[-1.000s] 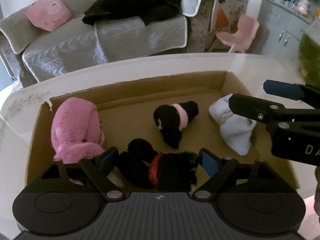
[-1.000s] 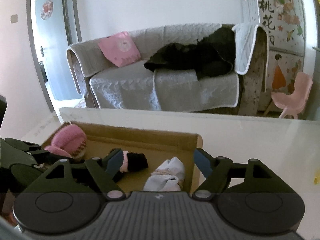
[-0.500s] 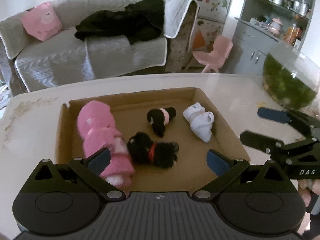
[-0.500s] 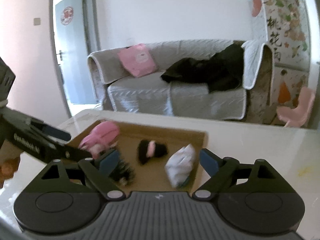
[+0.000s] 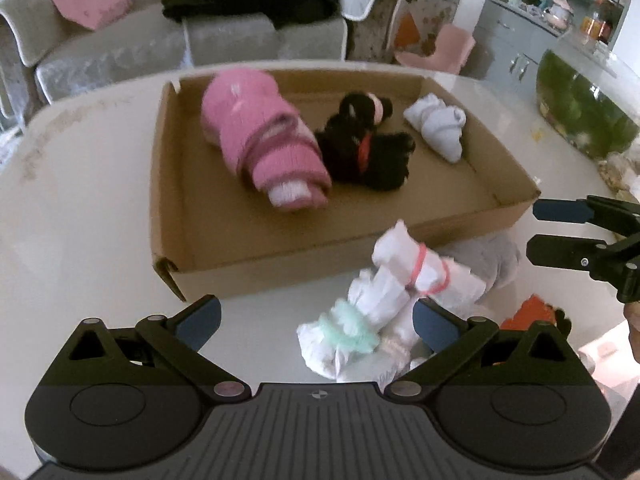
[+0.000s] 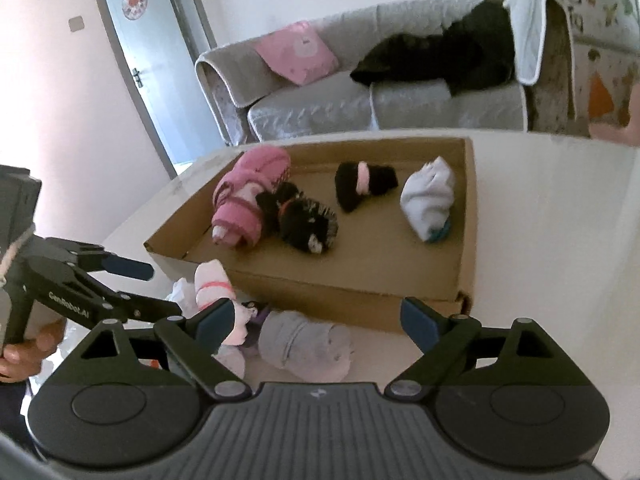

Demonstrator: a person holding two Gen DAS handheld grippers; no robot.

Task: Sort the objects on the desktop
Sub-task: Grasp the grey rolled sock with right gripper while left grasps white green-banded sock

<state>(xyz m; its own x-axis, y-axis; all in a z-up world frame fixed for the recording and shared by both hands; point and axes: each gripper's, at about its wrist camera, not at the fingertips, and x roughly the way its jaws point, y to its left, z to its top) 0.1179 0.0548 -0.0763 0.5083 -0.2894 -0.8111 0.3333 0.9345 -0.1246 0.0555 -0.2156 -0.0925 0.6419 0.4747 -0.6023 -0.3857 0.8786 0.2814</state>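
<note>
A fresh pick is being lined up. The left gripper (image 5: 316, 318) is held wide apart and empty over the white sock roll (image 5: 404, 280) on the desk (image 5: 80, 208), just outside the cardboard box (image 5: 168, 184). The roll's long axis is angled toward the box. The right gripper (image 6: 316, 318) is opening, empty, above the grey sock roll (image 6: 304, 344). Next, a descent and closure are called for.

One cardboard tray (image 5: 172, 216), centre frame. Four sock bundles inside: one pink (image 5: 264, 144), two black (image 6: 308, 220) (image 6: 366, 184), one pale white (image 5: 438, 128). Outside, lower frame: one grey bundle (image 6: 304, 344), at least two white bundles (image 5: 408, 276) (image 5: 344, 332); further pieces unclear.
</note>
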